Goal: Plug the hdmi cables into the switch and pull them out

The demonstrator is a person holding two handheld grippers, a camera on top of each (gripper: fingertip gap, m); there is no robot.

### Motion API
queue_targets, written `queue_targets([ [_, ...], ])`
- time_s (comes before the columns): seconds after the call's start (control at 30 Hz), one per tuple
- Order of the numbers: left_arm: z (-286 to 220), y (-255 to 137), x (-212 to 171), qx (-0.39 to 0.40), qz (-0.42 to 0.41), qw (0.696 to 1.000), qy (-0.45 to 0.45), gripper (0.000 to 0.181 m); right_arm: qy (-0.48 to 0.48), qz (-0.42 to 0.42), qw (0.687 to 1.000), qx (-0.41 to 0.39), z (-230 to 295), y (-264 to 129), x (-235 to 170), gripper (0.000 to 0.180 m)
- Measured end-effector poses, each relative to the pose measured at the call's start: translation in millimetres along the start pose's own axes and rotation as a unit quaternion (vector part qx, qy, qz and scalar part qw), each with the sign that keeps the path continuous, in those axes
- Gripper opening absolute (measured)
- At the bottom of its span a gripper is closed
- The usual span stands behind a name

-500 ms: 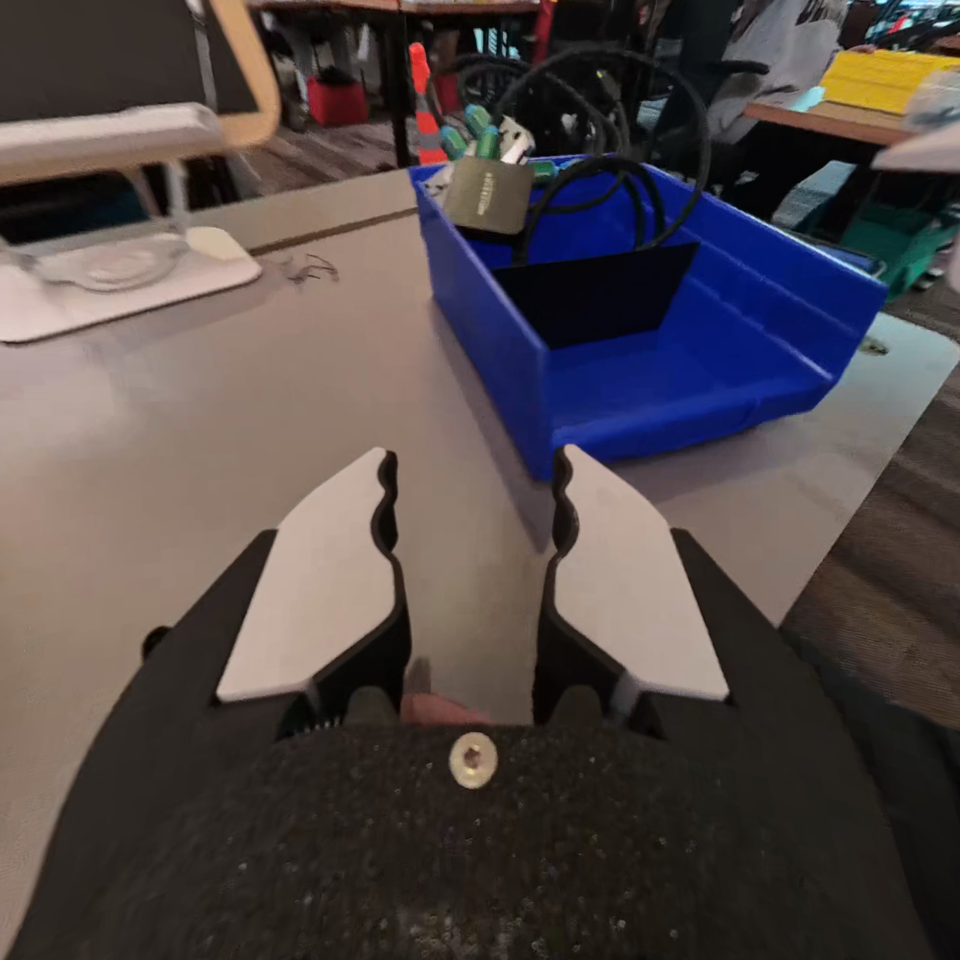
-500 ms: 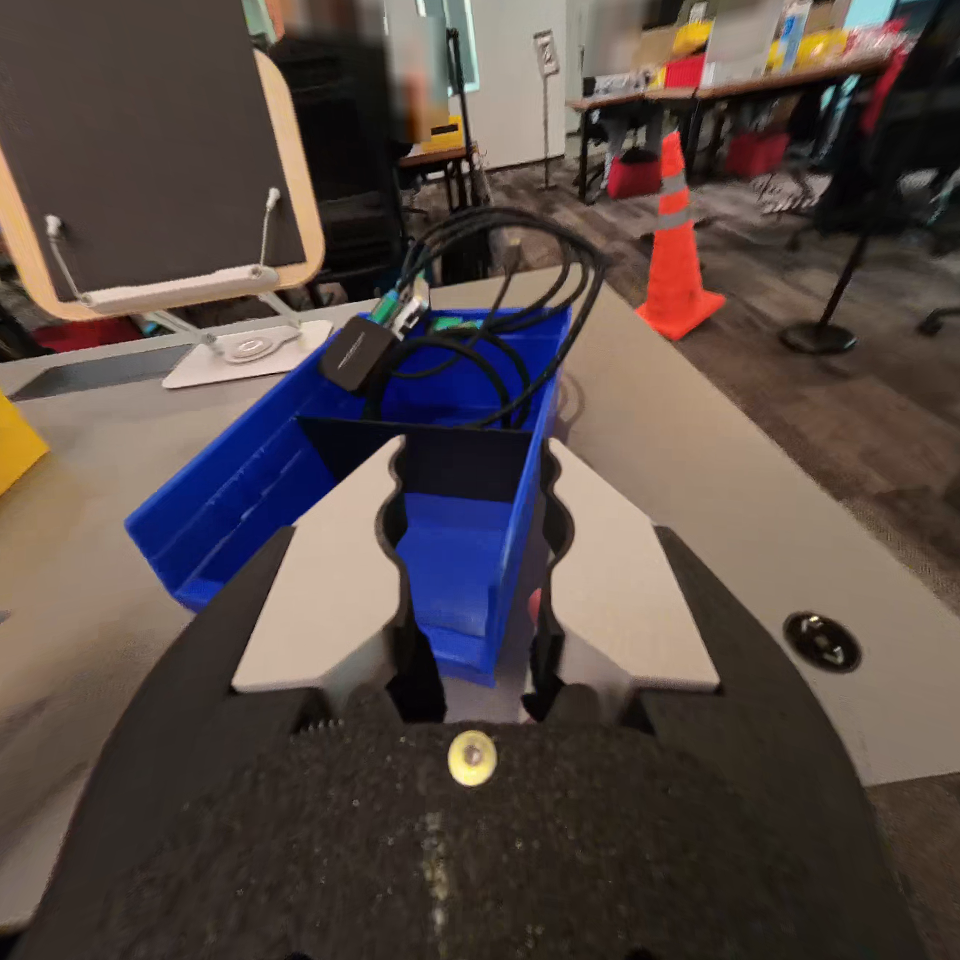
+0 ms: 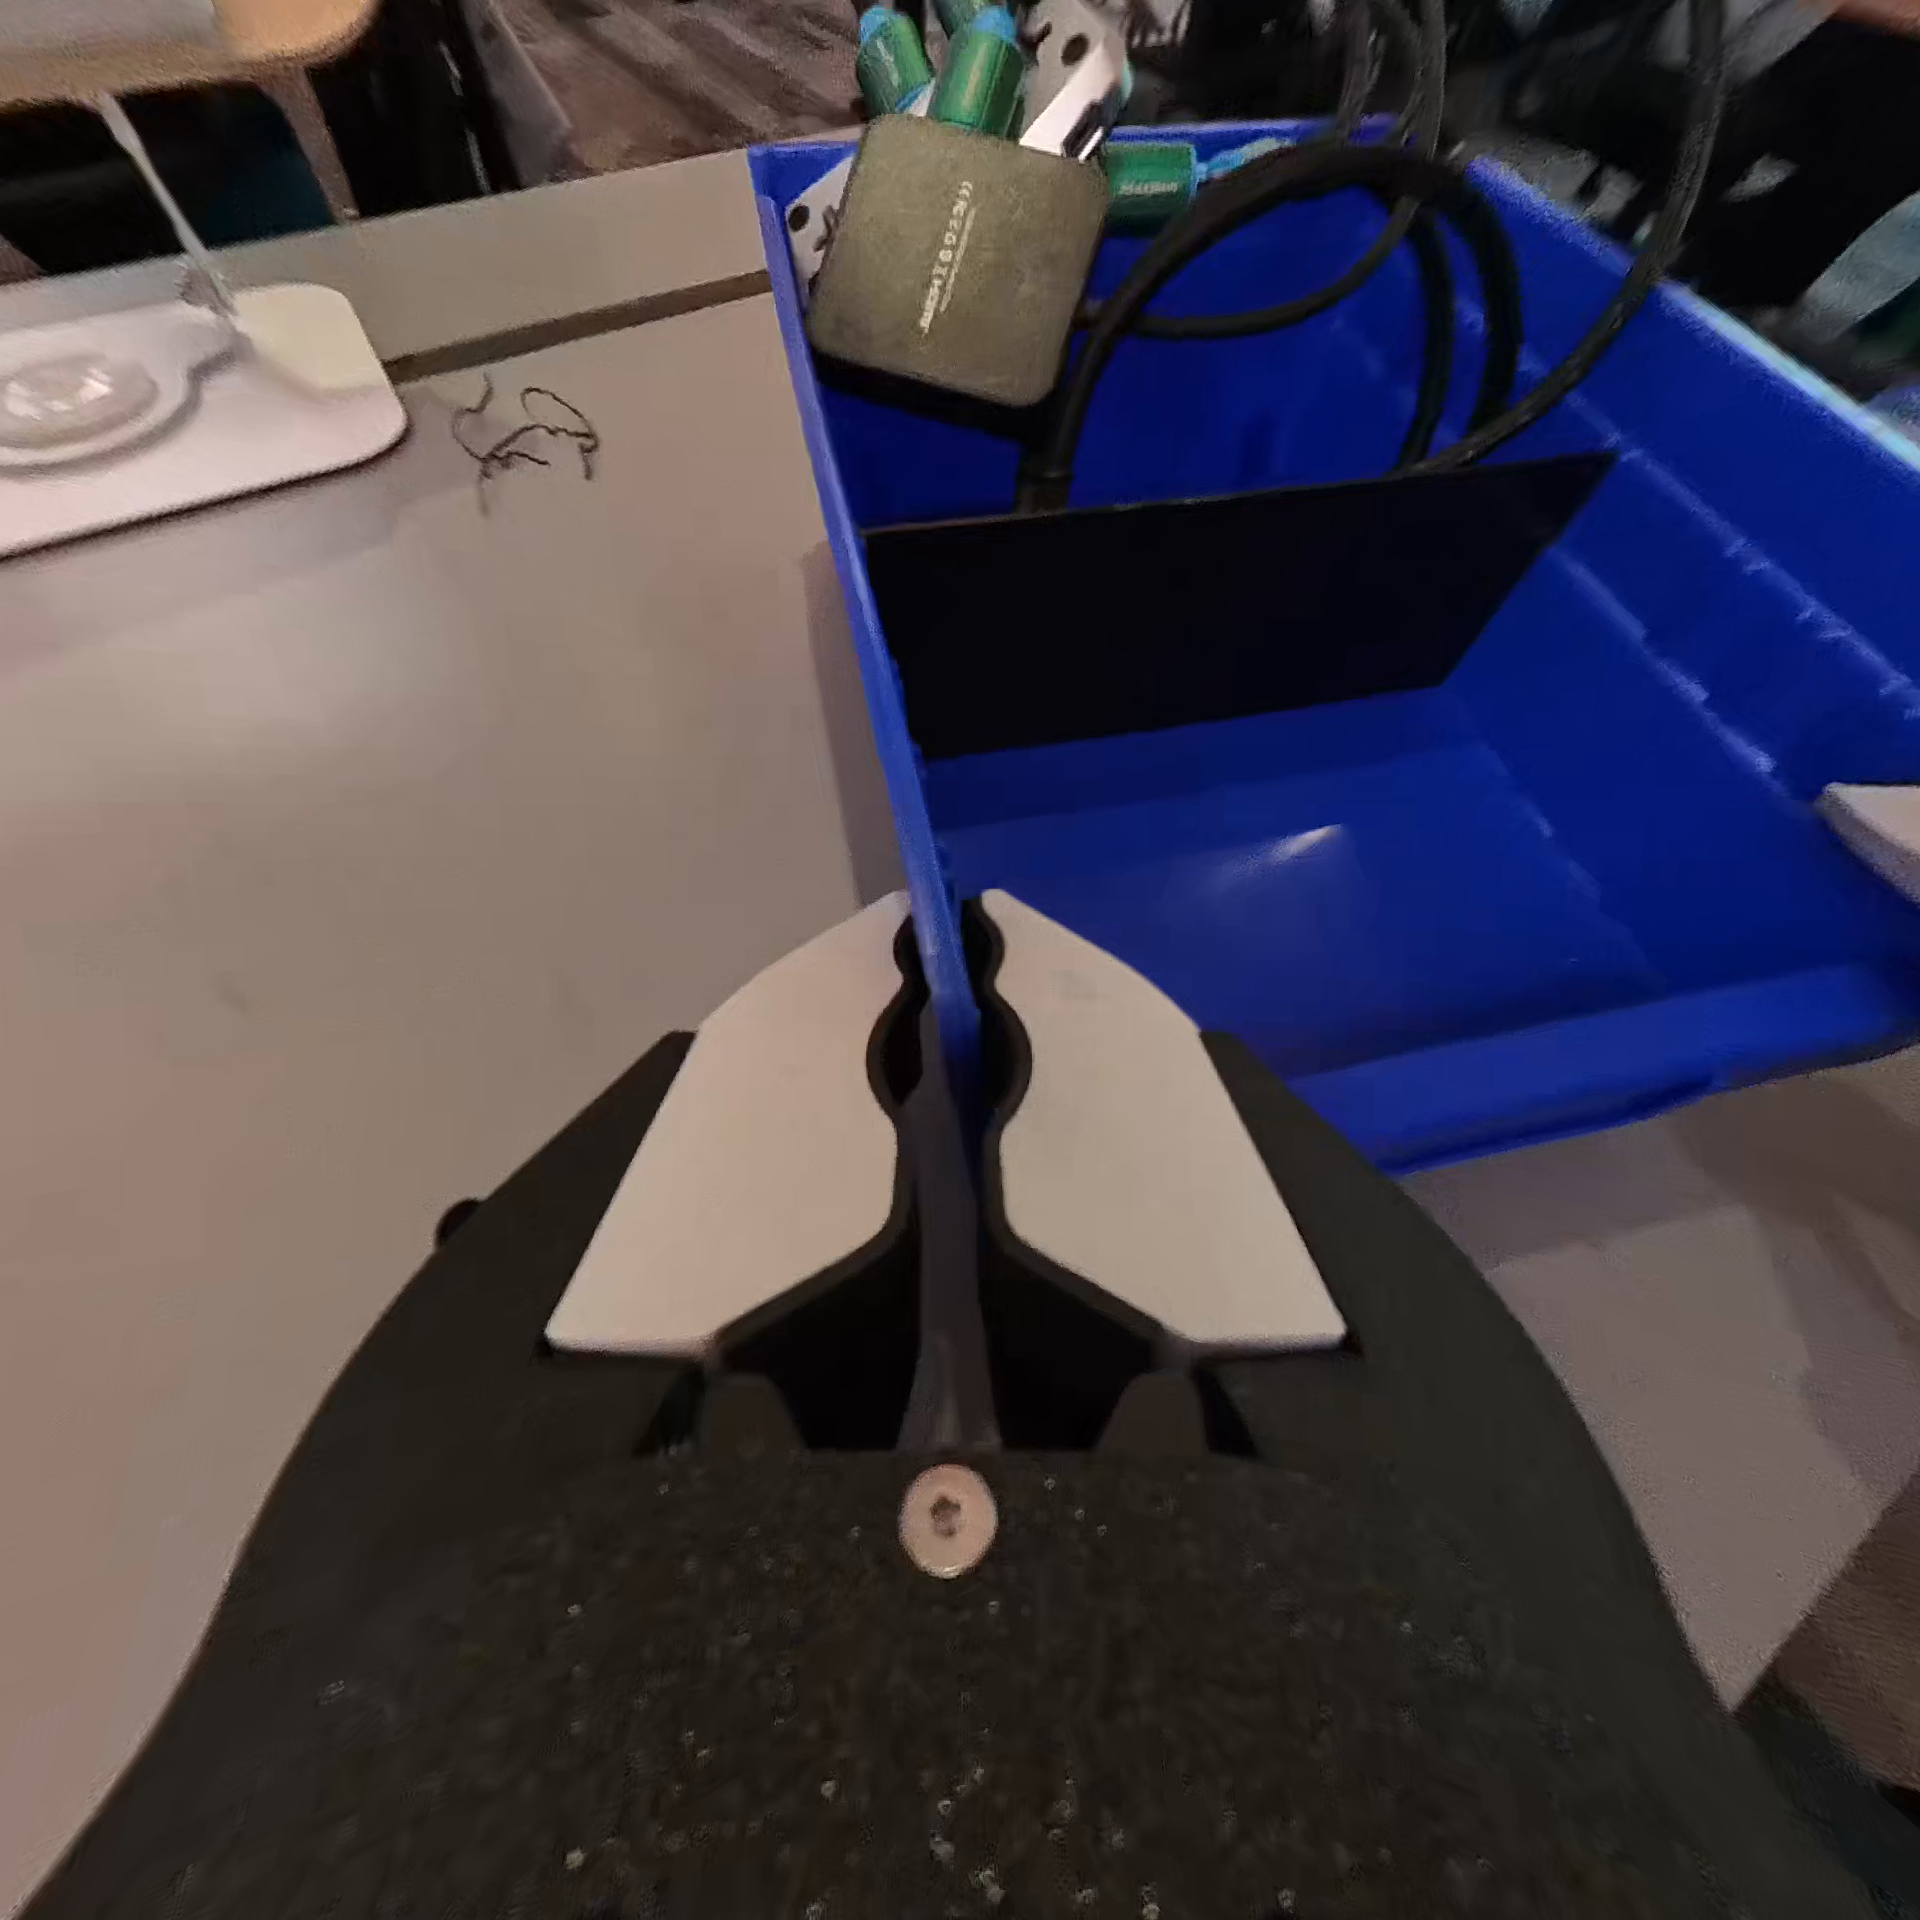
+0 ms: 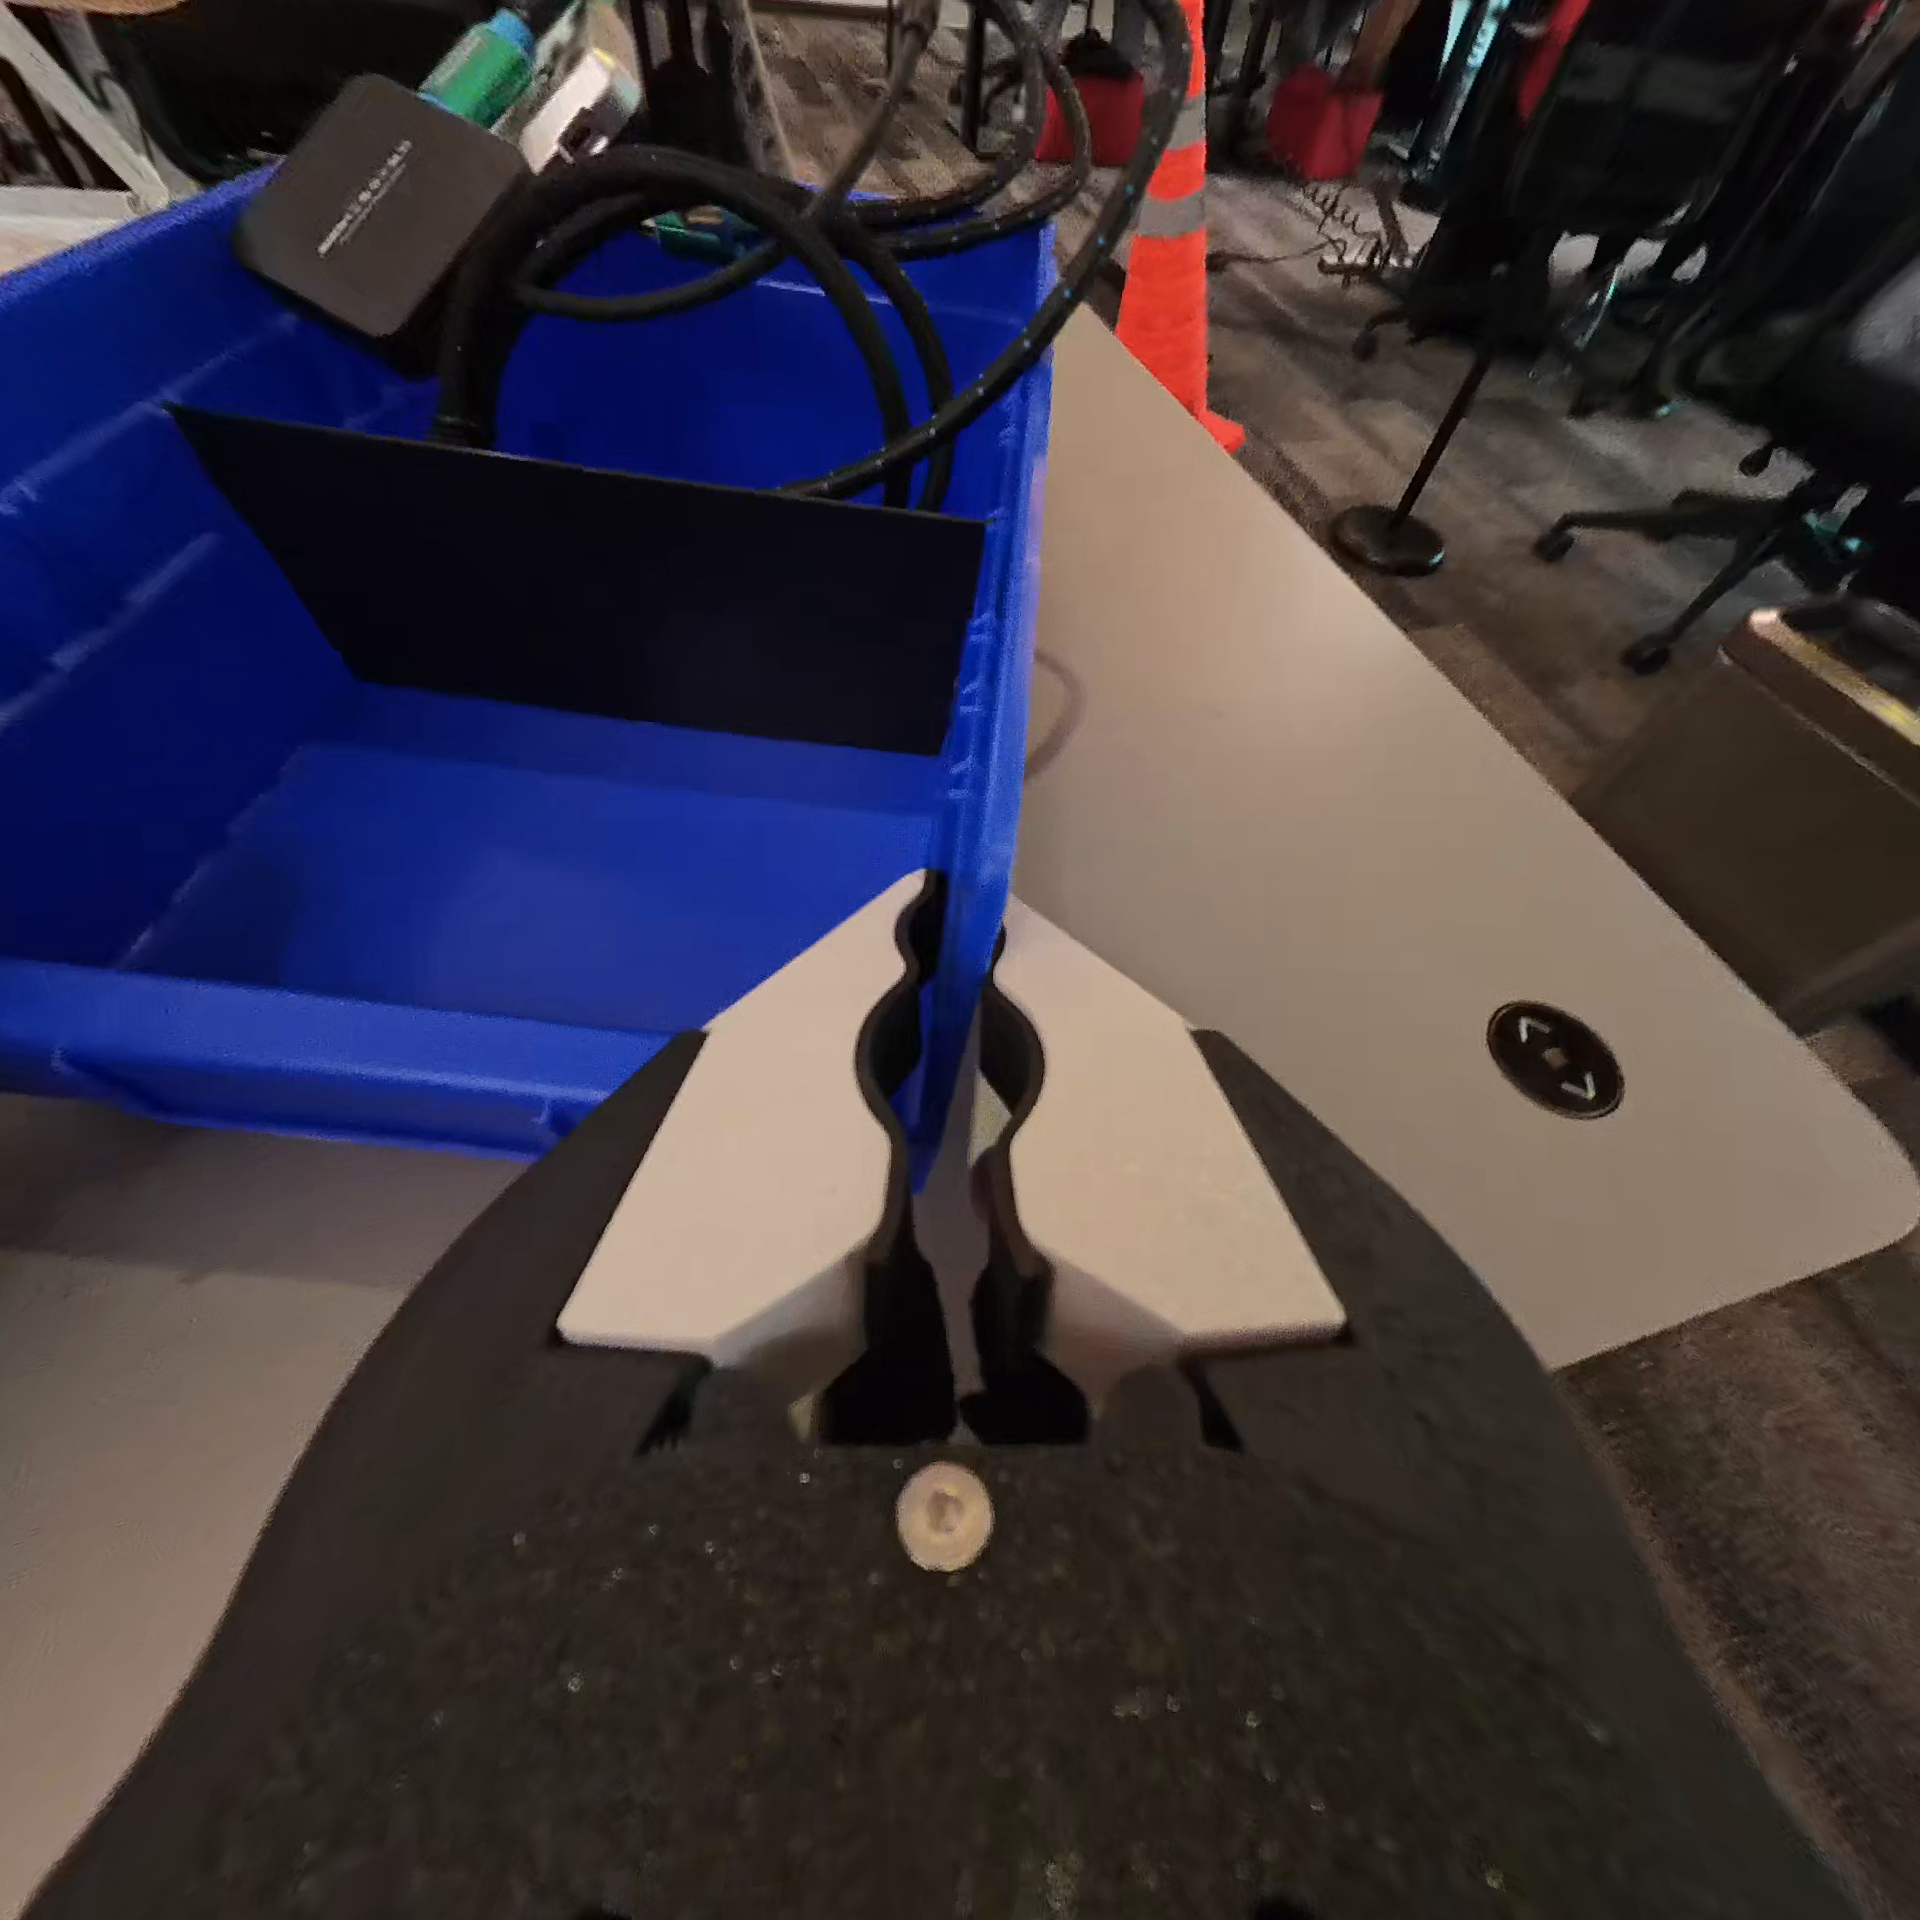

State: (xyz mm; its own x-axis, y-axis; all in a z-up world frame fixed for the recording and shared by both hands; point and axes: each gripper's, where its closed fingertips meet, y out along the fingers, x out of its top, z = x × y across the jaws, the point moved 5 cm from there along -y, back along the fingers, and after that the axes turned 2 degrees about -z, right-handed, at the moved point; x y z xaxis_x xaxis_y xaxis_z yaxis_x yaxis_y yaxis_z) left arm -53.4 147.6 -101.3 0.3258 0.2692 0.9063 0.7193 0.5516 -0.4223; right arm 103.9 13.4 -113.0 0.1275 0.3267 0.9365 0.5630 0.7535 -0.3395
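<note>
The left gripper (image 3: 940, 935) had its fingers pinched on the left wall of the blue bin (image 3: 1455, 935); the right gripper (image 4: 961, 920) clamped the bin's right wall the same way; the bin sat on the grey worktop (image 3: 416, 779). Beyond the black divider (image 3: 1195, 613), toward twelve o'clock, the dark switch (image 3: 956, 260) leaned against the far rim, tilted; the black hdmi cables (image 4: 935, 343) coiled beside it at one o'clock, green plugs (image 3: 971, 68) clustered above the switch.

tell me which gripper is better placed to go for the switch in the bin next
Slightly the left gripper: the switch sits at the bin wall it clamps. The right gripper clamps the opposite wall, farther across.
</note>
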Motion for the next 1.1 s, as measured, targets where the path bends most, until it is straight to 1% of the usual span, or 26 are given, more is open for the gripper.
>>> queue_targets([
  [0.07,-0.2,-11.2,-2.7,0.001,-0.014,1.000,-0.006,0.005,0.030,-0.002,1.000,-0.002,1.5,-6.7,2.1,0.001],
  [0.13,5.8,-26.3,-7.5,0.012,-0.030,0.999,-0.011,0.004,0.017,-0.007,1.000,0.000,10.1,-16.4,4.2,0.001],
  [0.23,27.9,-54.0,-13.2,0.033,-0.052,0.998,-0.026,0.004,0.000,-0.033,0.999,0.020,35.8,-30.5,13.3,0.001],
  [0.37,74.2,-97.4,-18.6,0.082,-0.073,0.994,-0.026,0.004,-0.020,-0.058,0.996,0.068,90.6,-41.2,24.6,0.002],
  [0.5,124.5,-137.5,-30.7,0.135,-0.078,0.987,-0.025,0.004,-0.045,-0.067,0.988,0.128,154.5,-44.7,28.4,0.001],
  [0.6,155.1,-157.7,-42.4,0.172,-0.072,0.982,-0.035,0.004,-0.060,-0.067,0.983,0.163,195.9,-44.7,27.1,0.002],
  [0.67,170.5,-162.5,-49.3,0.187,-0.062,0.979,-0.042,0.004,-0.062,-0.061,0.980,0.178,216.3,-41.1,24.0,0.002],
  [0.8,185.8,-157.0,-67.1,0.183,-0.027,0.981,-0.063,0.004,-0.081,-0.028,0.977,0.197,234.0,-32.6,12.0,0.003],
  [0.83,187.0,-155.4,-69.9,0.177,-0.026,0.982,-0.063,0.005,-0.091,-0.036,0.975,0.199,234.9,-32.5,10.5,0.003],
  [0.87,187.8,-155.0,-69.9,0.168,-0.027,0.984,-0.057,0.005,-0.110,-0.039,0.974,0.196,234.8,-32.0,8.9,0.004],
  [0.93,188.7,-155.1,-70.0,0.149,-0.015,0.988,-0.038,0.008,-0.112,-0.034,0.971,0.207,234.1,-32.8,9.0,0.004],
  [1.0,185.8,-159.2,-70.5,0.112,-0.017,0.992,-0.047,0.015,-0.101,-0.029,0.969,0.222,233.1,-33.5,8.7,0.004],
  [1.1,186.0,-180.8,-66.4,0.070,-0.054,0.994,-0.063,0.031,-0.108,-0.040,0.959,0.258,232.0,-39.0,7.2,0.007],
])
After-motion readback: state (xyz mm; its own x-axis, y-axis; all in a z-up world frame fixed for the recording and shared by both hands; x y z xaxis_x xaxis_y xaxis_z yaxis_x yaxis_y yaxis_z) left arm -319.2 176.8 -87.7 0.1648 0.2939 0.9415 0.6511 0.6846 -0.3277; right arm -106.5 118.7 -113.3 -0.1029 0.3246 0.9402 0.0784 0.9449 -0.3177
